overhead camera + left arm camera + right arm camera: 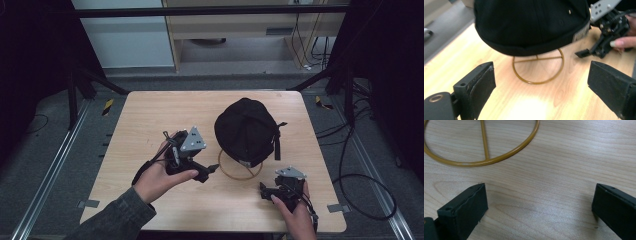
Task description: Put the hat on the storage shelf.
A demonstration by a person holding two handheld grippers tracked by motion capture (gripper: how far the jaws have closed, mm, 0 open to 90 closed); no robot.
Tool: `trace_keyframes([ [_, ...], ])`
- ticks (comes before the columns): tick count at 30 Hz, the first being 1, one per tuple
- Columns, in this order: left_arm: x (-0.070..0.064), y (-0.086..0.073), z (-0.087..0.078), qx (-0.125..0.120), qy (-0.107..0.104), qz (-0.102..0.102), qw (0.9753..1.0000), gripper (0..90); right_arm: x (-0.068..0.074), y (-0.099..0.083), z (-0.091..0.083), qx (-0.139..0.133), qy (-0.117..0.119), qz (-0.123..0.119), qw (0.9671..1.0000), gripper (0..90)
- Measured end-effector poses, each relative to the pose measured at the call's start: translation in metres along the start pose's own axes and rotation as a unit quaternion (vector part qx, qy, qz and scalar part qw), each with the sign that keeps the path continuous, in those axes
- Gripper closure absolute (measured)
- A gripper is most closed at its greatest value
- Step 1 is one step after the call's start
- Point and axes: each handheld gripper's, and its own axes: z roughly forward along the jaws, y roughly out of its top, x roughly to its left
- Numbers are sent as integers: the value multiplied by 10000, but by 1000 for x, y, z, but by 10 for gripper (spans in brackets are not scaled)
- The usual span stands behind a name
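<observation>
Tools gape wide: left tool [212, 168] points toward the cap [246, 131]; right tool [261, 188] hovers low beside the stand [239, 172].

- Your cap [246, 131] is plain black, with a small pale label at its near rim; the print on it is too blurred to read.
- The wire stand [537, 68] under it is golden yellow, ring and crossbar alike.
- Your table [150, 120] is light wood with fine darker grain lines.
- Your left gripper [212, 168] is black, with a grey three-cornered plate on top.
- Your right gripper [262, 188] is black too, with the same grey plate.
- Your left sleeve [117, 217] is dark grey-green.
- The floor markers [107, 106] at far left and far right are striped yellow and black.
</observation>
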Motion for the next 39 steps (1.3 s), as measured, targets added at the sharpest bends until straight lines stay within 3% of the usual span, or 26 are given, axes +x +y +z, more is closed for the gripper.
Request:
trace_keyframes([
  [3,1,-12,3,27,-55,-134,9999,71,0,0,0,0,0,1,10000,4],
  [10,7,-36,8,143,-2,-168,9998,71,0,0,0,1,3,-2,10000,4],
  [14,12,-48,7,122,-9,-356,9993,71,0,0,0,1,4,-3,10000,4],
  [19,25,-77,9,219,164,-585,9979,74,0,0,0,3,4,-6,10000,4],
  [22,30,-89,10,316,315,-581,9973,74,0,0,0,3,4,-5,10000,3],
  [23,36,-101,11,370,384,-709,9961,74,0,0,0,-1,2,3,10000,4],
  [26,41,-112,11,429,441,-825,9947,74,0,0,0,0,3,-3,10000,4],
  [27,45,-123,11,474,485,-926,9934,74,0,0,0,1,2,-3,10000,4],
  [39,66,-171,10,598,693,-1250,9879,65,0,0,0,0,3,10,10000,4],
])
